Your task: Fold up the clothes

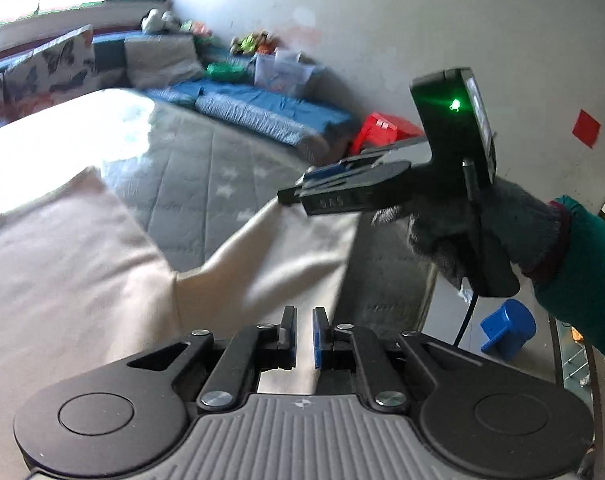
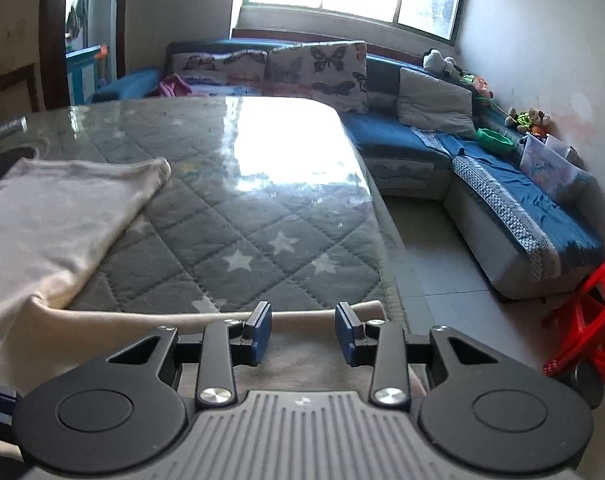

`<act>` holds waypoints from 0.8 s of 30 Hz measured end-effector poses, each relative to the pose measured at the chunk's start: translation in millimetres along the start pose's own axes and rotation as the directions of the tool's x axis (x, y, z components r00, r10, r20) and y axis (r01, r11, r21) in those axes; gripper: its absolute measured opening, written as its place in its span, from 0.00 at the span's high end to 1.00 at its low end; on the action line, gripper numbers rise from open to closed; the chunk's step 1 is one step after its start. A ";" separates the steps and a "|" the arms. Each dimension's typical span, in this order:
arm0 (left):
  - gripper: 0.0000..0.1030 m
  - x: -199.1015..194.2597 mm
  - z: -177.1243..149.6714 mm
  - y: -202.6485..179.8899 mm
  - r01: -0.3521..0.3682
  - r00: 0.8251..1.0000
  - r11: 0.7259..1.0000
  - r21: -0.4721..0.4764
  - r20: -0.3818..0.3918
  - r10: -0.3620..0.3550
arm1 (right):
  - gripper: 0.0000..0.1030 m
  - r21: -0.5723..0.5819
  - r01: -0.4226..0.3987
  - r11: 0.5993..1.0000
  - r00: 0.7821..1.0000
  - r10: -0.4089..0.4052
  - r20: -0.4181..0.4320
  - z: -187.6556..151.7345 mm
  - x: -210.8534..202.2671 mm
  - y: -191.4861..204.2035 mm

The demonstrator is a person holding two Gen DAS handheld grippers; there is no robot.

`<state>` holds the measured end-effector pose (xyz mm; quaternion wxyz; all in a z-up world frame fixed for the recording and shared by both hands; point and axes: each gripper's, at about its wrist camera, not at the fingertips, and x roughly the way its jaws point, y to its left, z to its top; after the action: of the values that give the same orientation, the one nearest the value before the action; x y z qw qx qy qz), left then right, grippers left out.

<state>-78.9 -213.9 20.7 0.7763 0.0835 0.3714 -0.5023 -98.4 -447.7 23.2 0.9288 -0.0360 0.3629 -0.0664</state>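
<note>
Your left gripper fingers look pressed together, perhaps on the cream garment, the right gripper fingers spread over its sleeve at the bench edge, five o'clock; it could slip off.

We have open quilted table top ahead of the right gripper, from eleven round to one o'clock, bare up to the glare patch. At nine to ten o'clock the cream garment lies flat across that side, and a strip of it runs under our blue pads. At three o'clock the table edge drops to floor, with the red stool low at four o'clock and the blue sofa at two.

From the left gripper, the gloved hand holding the other tool blocks two o'clock; eleven o'clock is clear table.
</note>
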 end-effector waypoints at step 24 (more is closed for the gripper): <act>0.65 -192.3 -83.8 134.5 -0.618 0.707 0.655 -0.435 0.058 0.705 | 0.57 -0.187 -0.315 0.931 0.939 0.335 0.085 17.0 -69.2 106.5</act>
<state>-49.1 31.0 55.5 0.9427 0.0036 0.3166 -0.1056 -126.9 -331.7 69.7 0.9398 -0.0584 0.3140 0.1217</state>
